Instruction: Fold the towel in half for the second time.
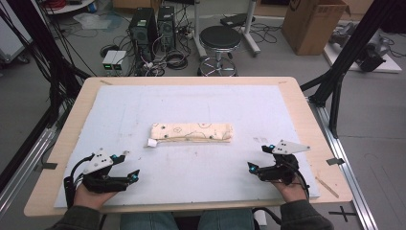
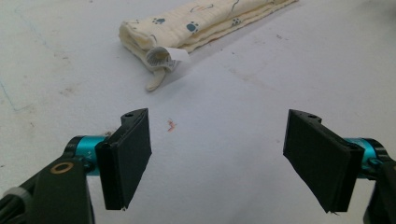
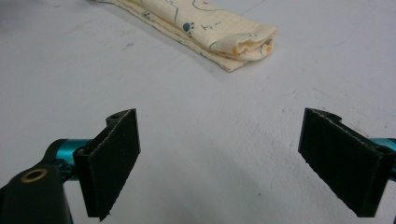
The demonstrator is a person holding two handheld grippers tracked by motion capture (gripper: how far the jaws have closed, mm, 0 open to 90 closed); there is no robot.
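Folded cloth (image 1: 192, 132), white tag (image 2: 169, 57), unreadable.

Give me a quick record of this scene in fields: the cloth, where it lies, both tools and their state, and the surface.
cloth: folded cream cloth with small printed marks, a long narrow bundle
label: white tag at the cloth's left end
position: middle of the pale mat, lying crosswise to the person
surface: mat on a wooden table
left tool: open, empty, near the front left of the mat, apart from the cloth
right tool: open, empty, near the front right, apart from the cloth
contact: neither tool touches the cloth
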